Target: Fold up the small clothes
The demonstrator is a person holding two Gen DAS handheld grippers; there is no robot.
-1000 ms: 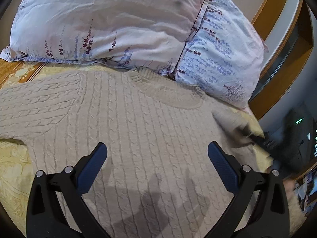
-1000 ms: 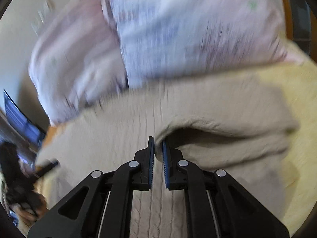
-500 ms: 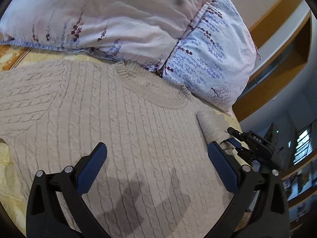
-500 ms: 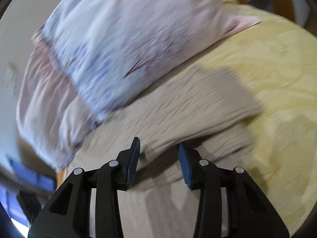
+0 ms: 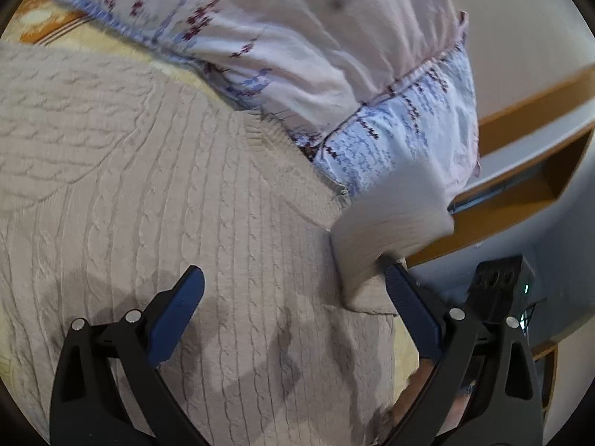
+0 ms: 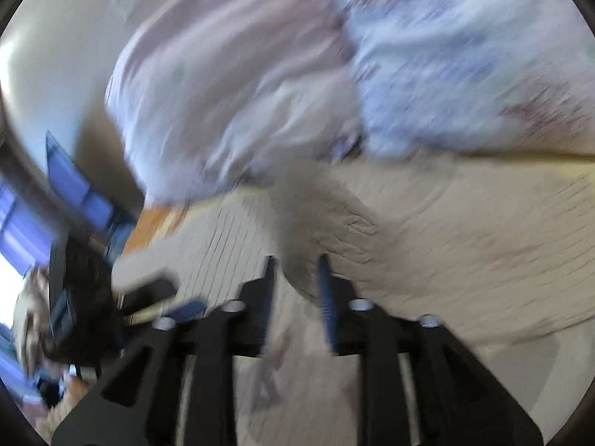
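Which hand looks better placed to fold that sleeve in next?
Right, probably. The right gripper is at the bunched sleeve, its jaws closing with knit seemingly between them. The left gripper hovers wide open over the sweater middle, holding nothing.

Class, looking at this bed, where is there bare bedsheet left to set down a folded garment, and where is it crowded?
Little is free: a strip of yellow bedsheet between the sweater and the pillows, plus a sliver by the sweater's lower left edge. The sweater covers the middle; the pillows crowd the head end.
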